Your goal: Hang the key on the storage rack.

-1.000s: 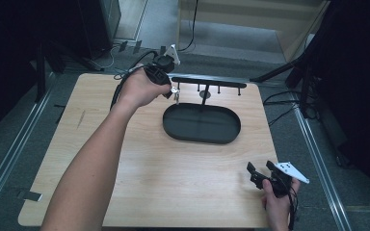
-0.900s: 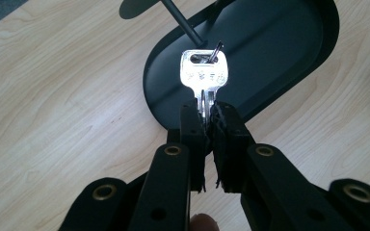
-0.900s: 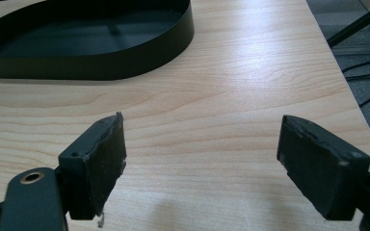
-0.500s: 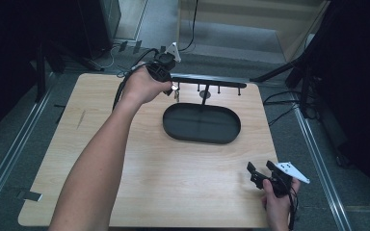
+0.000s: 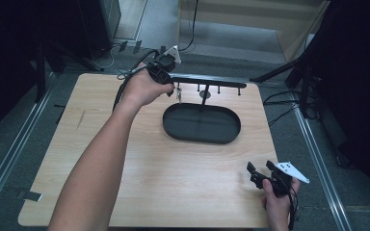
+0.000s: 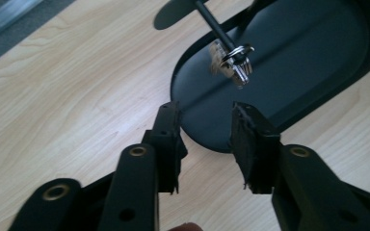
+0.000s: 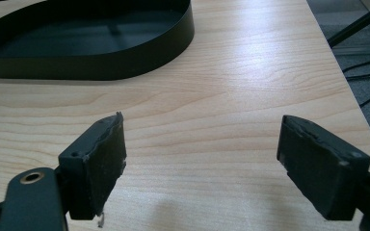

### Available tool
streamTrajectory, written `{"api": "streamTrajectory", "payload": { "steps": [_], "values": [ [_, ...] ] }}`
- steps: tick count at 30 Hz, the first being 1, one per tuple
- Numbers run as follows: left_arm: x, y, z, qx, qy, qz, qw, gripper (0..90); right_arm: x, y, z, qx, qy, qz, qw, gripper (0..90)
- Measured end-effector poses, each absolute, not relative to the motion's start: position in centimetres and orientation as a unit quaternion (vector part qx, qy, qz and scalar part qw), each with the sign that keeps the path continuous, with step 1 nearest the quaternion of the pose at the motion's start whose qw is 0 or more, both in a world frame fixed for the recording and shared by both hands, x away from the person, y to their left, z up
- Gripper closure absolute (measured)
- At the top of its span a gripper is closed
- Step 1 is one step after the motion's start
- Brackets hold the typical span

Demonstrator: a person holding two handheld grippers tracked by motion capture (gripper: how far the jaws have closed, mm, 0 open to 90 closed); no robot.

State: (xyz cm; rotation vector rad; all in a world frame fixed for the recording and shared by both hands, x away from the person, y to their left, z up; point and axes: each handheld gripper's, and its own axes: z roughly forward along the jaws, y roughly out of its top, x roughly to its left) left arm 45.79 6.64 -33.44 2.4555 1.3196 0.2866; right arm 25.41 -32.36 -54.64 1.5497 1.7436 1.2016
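Wooden table [image 5: 139, 159], black oval tray [image 5: 201, 123] at the far middle. Left gripper [image 6: 204, 144], jaws apart, hovers near keys [image 6: 233, 60] hanging on a rack peg [image 6: 217, 26] over the tray; a careless nudge could knock them off. Right gripper [image 7: 200, 159] wide open, empty, near right. No readable writing anywhere.

My table [image 5: 173, 168] is evenly lit from above, pale glare across the wood toward two o'clock beyond my right gripper [image 7: 202, 163]. Around it the room sinks to near black. The keys [image 6: 232, 60] hanging past my left gripper [image 6: 204, 144] are blurred.
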Motion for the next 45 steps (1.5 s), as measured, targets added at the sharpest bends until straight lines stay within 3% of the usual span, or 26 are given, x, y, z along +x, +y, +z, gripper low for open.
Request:
{"api": "streamTrajectory", "payload": {
  "steps": [20,45],
  "values": [
    [41.9,12.4,-37.0,0.853,0.489,0.082,0.162,57.6,25.4,-32.3,-54.6,0.571,0.644,0.44,0.255,17.2],
    [32.9,21.7,-44.9,0.807,0.557,0.072,0.183,54.9,25.4,-32.3,-54.6,0.571,0.643,0.442,0.255,17.2]
  ]
}}
